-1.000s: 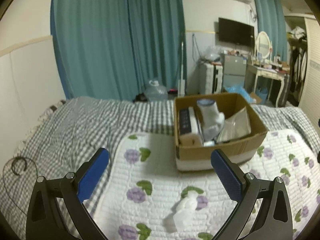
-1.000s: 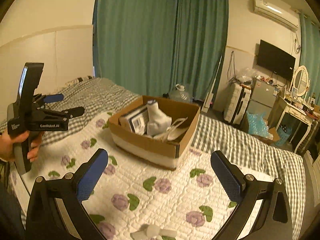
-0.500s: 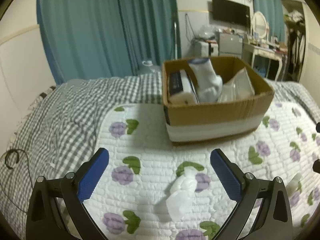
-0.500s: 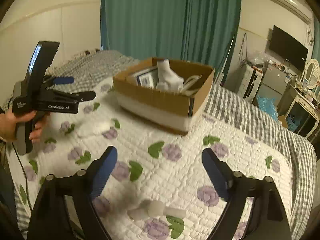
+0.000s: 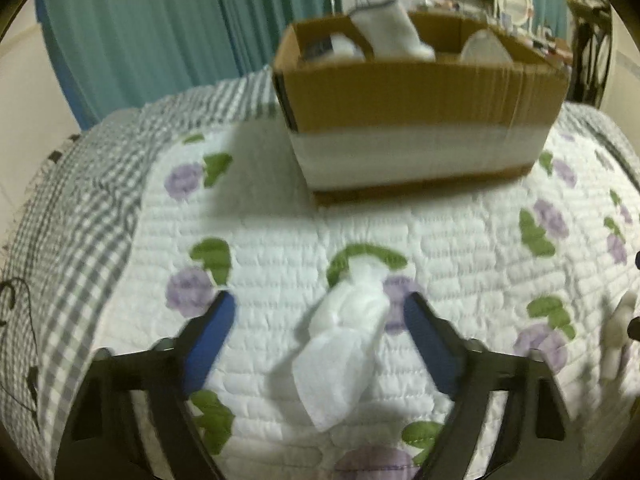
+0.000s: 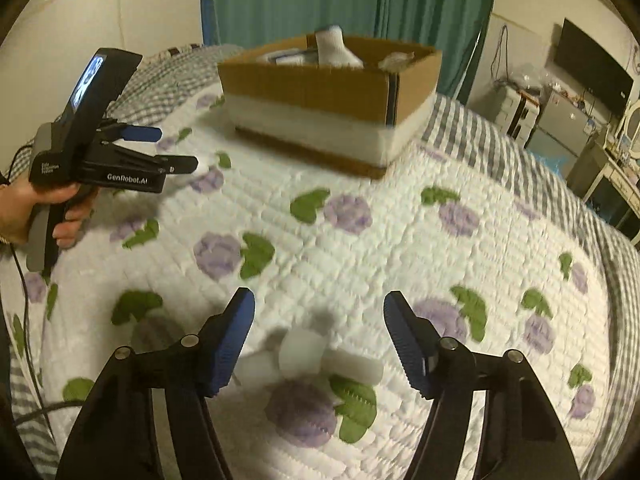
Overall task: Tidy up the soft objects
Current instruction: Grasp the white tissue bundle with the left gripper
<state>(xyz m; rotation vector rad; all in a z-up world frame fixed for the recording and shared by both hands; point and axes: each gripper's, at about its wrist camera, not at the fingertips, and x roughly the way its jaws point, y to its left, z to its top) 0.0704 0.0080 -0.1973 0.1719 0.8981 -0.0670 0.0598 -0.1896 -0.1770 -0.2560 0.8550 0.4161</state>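
A white soft bag-like object (image 5: 344,340) lies on the flowered quilt (image 5: 460,240) between the fingers of my open left gripper (image 5: 320,312), which is low over it. My open right gripper (image 6: 319,308) is low over a small white foam-like piece (image 6: 304,354) lying on the quilt (image 6: 360,240); that piece also shows at the right edge of the left wrist view (image 5: 618,332). A cardboard box (image 5: 420,104) stands behind, holding a white sock (image 5: 390,34) and other items. The box (image 6: 320,96) and the left gripper (image 6: 160,148) show in the right wrist view.
The quilt lies on a grey checked bedspread (image 5: 80,208). Teal curtains (image 5: 160,32) hang behind the bed. A black cable (image 5: 16,320) lies at the left bed edge. A TV, fridge and dressing table (image 6: 580,100) stand to the right.
Both grippers have dropped toward the quilt and moved forward. The white bag now sits between the left fingers and the foam piece between the right fingers. Both fingers' gaps have narrowed.
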